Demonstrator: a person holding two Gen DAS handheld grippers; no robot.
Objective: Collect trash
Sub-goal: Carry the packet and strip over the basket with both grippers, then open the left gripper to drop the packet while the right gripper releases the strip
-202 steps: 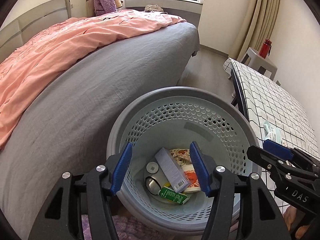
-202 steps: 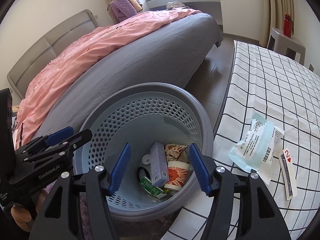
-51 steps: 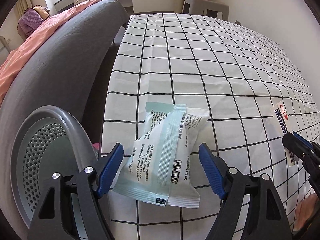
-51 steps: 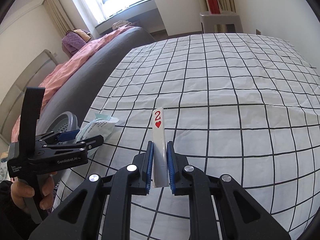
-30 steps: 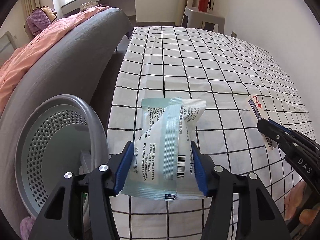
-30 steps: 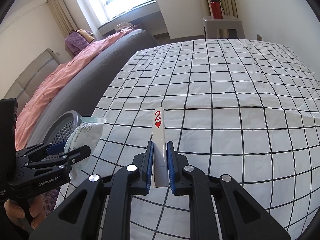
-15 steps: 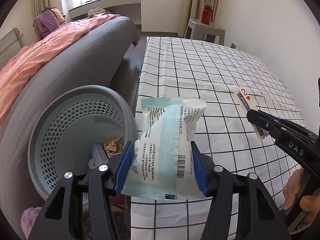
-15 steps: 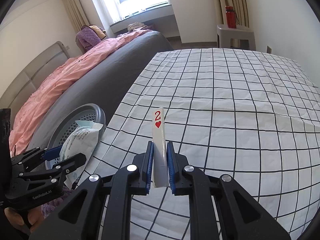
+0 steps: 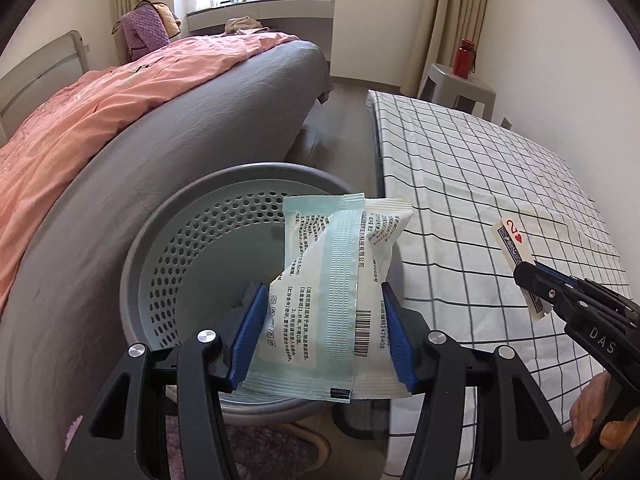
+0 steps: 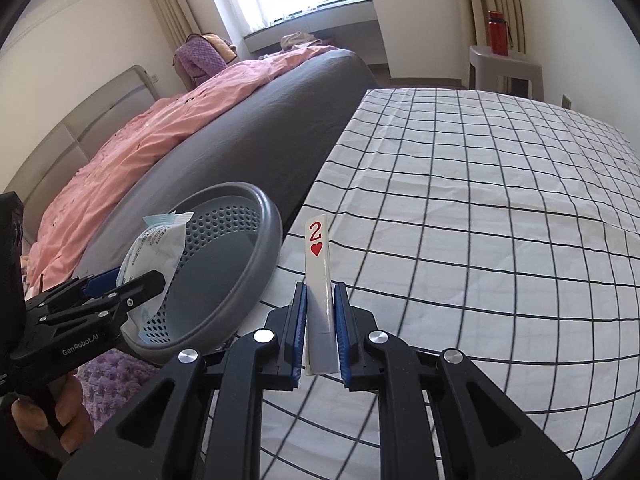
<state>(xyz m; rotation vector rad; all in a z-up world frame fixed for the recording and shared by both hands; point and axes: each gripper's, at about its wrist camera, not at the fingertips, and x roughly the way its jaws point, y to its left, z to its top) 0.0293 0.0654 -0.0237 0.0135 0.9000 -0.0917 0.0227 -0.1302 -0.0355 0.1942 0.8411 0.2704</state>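
Note:
My left gripper (image 9: 322, 300) is shut on a white and pale green plastic packet (image 9: 336, 280) and holds it above the grey perforated trash basket (image 9: 192, 248), over its right side. My right gripper (image 10: 320, 304) is shut on a playing card, a two of hearts (image 10: 317, 264), held upright above the table's left edge. The card (image 9: 514, 240) and the right gripper (image 9: 536, 280) show at the right of the left wrist view. The packet (image 10: 154, 248), the left gripper (image 10: 120, 284) and the basket (image 10: 240, 256) show at the left of the right wrist view.
The table with a black-checked white cloth (image 10: 480, 200) stands to the right of the basket. A bed with a grey sheet (image 9: 160, 152) and a pink quilt lies to the left. A stool with a red bottle (image 9: 464, 58) stands at the far wall. A purple rug (image 10: 112, 364) lies under the basket.
My left gripper has carried the packet left from over the table to above the basket. My right gripper has lifted the card and moved it left toward the table's edge.

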